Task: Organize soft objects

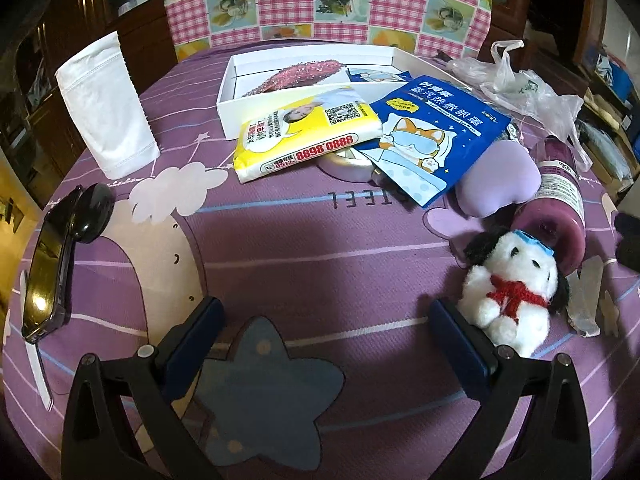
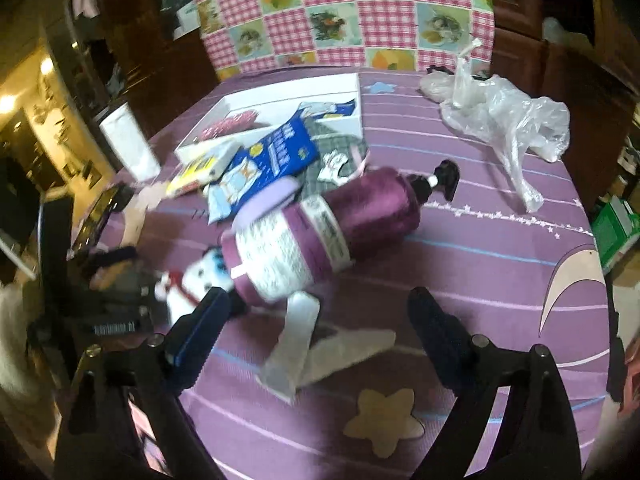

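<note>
A white plush dog [image 1: 512, 280] with black ears and a red scarf lies on the purple cloth, just right of my open left gripper [image 1: 326, 312]; its right finger is beside the toy. A yellow tissue pack [image 1: 308, 132], a blue eye-mask packet [image 1: 436, 136] and a lilac soft pad [image 1: 500, 184] lie near a white box [image 1: 240, 84] holding a pink fuzzy item [image 1: 296, 74]. My right gripper [image 2: 320, 304] is open and empty above a clear wrapper [image 2: 312, 340], near the plush dog [image 2: 192, 280] and a purple pump bottle [image 2: 320, 232].
A white pouch [image 1: 108, 104] stands at the back left. A phone [image 1: 48, 276] and black spoon [image 1: 94, 212] lie at the left edge. A crumpled plastic bag [image 2: 508, 120] lies at the back right. A checked chair back [image 1: 328, 0] stands behind the table.
</note>
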A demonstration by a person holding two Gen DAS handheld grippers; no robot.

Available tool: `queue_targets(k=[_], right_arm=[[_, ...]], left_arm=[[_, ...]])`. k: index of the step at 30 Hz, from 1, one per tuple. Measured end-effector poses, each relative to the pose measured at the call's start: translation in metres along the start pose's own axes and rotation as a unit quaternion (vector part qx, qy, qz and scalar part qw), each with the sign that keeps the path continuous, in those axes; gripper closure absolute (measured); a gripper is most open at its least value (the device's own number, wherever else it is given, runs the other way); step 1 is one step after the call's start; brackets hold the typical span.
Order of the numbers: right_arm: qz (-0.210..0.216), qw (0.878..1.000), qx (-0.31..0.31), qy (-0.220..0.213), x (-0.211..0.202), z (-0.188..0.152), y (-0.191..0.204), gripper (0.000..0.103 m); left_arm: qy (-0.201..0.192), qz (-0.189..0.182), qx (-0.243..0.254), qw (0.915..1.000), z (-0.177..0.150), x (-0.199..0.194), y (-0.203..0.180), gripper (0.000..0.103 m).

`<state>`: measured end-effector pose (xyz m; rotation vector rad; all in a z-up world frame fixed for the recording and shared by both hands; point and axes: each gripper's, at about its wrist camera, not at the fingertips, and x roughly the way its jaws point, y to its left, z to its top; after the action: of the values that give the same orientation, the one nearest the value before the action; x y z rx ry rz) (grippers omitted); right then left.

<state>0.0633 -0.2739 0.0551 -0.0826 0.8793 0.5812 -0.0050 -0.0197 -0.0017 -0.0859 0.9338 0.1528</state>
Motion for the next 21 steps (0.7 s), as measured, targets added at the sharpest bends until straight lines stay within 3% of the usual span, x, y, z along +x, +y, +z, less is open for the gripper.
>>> queue_targets(k=[2,5,9,10,12,14,17,18,21], right_arm=[[-0.024,1.000,0.010,-0.012,0.003,0.008,0.003,0.012],[-0.026,0.999,0.014,-0.044,0.004,0.006,0.005,0.015],[-0.033,0.998,0.007,-0.062,-0.003,-0.008,0.005,0.044],[-0.029,0.997,0.009,-0.069,-0.004,-0.010,0.004,0.046],[-0.023,0.998,0.020,-0.060,-0.001,-0.010,0.001,0.058],[-0.001,0.999,0.034,-0.033,0.007,-0.010,-0.003,0.063],[0.014,0.999,0.043,-0.001,0.019,-0.014,-0.005,0.075],[0.010,0.999,0.037,0.010,0.023,-0.015,-0.002,0.075],[-0.011,1.000,0.010,0.021,0.030,-0.019,0.008,0.076]], left_arm=[[0.000,0.001,-0.002,1.0000,0.001,0.001,0.000,0.000],[-0.001,-0.015,0.014,0.9998,0.004,0.002,0.002,0.000],[-0.031,-0.099,0.018,0.9945,0.007,-0.008,0.009,0.009],[-0.049,-0.118,0.015,0.9917,0.007,-0.014,0.011,0.010],[-0.087,-0.129,0.031,0.9874,0.006,-0.029,0.008,0.011],[-0.126,-0.133,0.060,0.9813,0.001,-0.044,0.001,0.011],[-0.127,-0.170,0.111,0.9710,-0.004,-0.053,-0.017,0.011],[-0.117,-0.184,0.132,0.9671,-0.005,-0.052,-0.026,0.013],[-0.081,-0.200,0.167,0.9621,-0.005,-0.045,-0.049,0.048]])
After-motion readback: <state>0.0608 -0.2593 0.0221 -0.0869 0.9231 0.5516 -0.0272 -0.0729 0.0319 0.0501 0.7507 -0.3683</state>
